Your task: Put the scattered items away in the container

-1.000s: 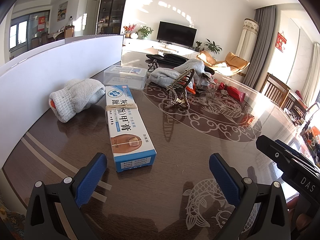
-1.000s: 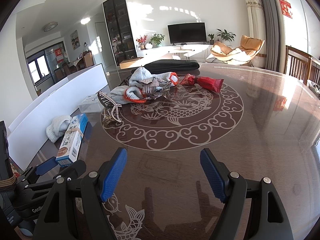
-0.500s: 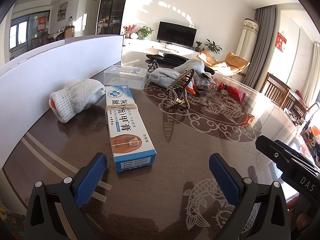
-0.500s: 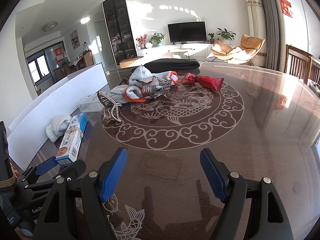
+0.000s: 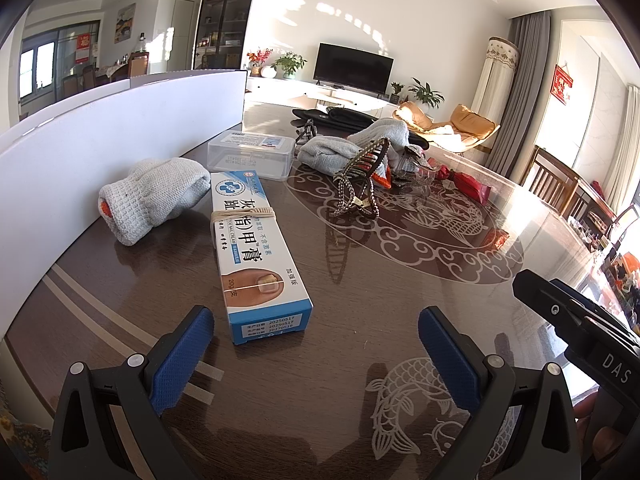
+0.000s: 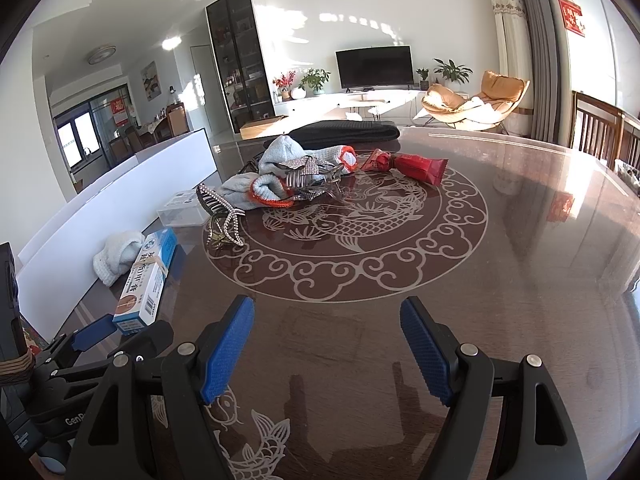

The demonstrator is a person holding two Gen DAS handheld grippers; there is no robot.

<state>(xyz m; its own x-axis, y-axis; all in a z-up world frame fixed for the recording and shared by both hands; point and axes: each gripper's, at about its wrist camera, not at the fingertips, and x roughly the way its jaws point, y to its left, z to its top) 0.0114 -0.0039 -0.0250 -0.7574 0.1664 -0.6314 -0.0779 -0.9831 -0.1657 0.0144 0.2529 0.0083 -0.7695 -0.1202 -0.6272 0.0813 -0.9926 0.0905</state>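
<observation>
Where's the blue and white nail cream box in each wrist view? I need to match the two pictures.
Left wrist: the nail cream box lies centre-left, just ahead of the open left gripper, its near end toward the camera.
Right wrist: the box sits at the far left edge.
Shared landmark: the rolled grey glove beside it, against the white container wall.

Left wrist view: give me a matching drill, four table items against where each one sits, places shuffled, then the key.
Items:
1. blue-and-white cardboard cream box
2. rolled grey knitted glove
3. clear plastic lidded case
4. red foil snack packet

Places:
A. against the white board
B. far right, past the beaded hair claw
C. nearest the open left tongs
D. behind the box's far end

Pairs: 1-C, 2-A, 3-D, 4-B
</observation>
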